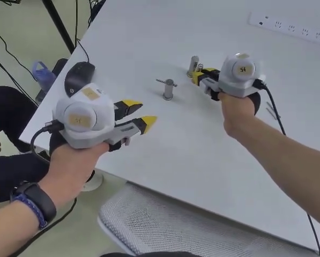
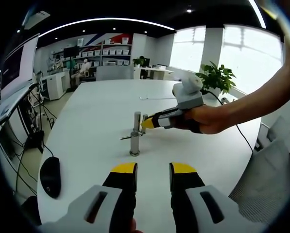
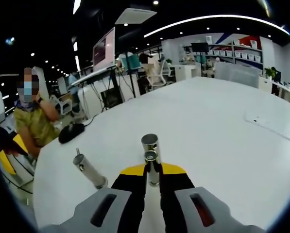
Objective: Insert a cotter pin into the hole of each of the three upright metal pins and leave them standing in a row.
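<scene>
L gripper (image 1: 141, 113) hangs over the near counter (image 1: 202, 160) edge, fingers spread wide w/ nothing between them; in its own view (image 2: 153, 170) the yellow tips stand well apart, aimed at the pins. R gripper (image 1: 197, 77) sits low on the counter further in, fingers pressed close onto a short metal pin (image 3: 151, 165) that stands upright between the tips. Just behind it, approx touching, a taller metal pin (image 3: 149, 141) also upright; same one in head view (image 1: 193, 65). Third metal pin (image 1: 169, 89) stands alone nearer the L gripper, apart from the other two, w/ a thin cotter pin (image 1: 163, 82) through its top, sticking out sideways. Mouse (image 1: 78, 76) lies at the counter's left edge, power strip (image 1: 291, 27) at the far side
</scene>
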`<state>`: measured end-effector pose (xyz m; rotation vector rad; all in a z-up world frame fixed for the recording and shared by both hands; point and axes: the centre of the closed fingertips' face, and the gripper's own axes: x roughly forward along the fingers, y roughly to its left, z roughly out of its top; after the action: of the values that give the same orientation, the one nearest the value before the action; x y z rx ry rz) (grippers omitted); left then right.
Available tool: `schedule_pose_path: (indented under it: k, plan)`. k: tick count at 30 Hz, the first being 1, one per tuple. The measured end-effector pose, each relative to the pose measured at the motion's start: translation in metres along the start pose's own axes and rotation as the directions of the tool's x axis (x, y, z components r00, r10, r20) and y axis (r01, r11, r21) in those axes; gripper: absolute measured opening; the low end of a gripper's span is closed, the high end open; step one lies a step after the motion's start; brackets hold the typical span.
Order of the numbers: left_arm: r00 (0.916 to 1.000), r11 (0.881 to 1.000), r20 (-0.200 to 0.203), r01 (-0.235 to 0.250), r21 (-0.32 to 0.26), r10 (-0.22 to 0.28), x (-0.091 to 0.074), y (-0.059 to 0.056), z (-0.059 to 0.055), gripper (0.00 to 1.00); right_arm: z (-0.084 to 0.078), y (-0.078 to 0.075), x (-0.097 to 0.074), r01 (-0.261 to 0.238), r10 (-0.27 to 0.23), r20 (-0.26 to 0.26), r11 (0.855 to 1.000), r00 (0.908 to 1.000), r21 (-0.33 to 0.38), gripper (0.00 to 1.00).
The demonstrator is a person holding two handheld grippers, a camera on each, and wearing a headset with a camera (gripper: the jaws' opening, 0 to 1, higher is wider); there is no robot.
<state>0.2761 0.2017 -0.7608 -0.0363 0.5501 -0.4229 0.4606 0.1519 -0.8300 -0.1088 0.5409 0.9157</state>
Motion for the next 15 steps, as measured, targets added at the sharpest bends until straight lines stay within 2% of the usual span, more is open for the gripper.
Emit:
schedule_pose_path:
  k: [8, 15]
  plan:
    - [1.0, 1.0, -0.004, 0.002, 0.003, -0.002, 0.0018, -0.001, -0.0005, 0.25, 0.0001, -0.0003, -0.0053, 0.015, -0.015, -0.006, 0.999, 0.9999, -0.038, 0.11]
    - [1.0, 1.0, -0.005, 0.006, 0.004, -0.006, 0.0025, -0.0031, -0.0008, 0.25, -0.0023, -0.0014, -0.0072, 0.009, -0.01, -0.011, 0.999, 0.9999, -0.051, 0.1]
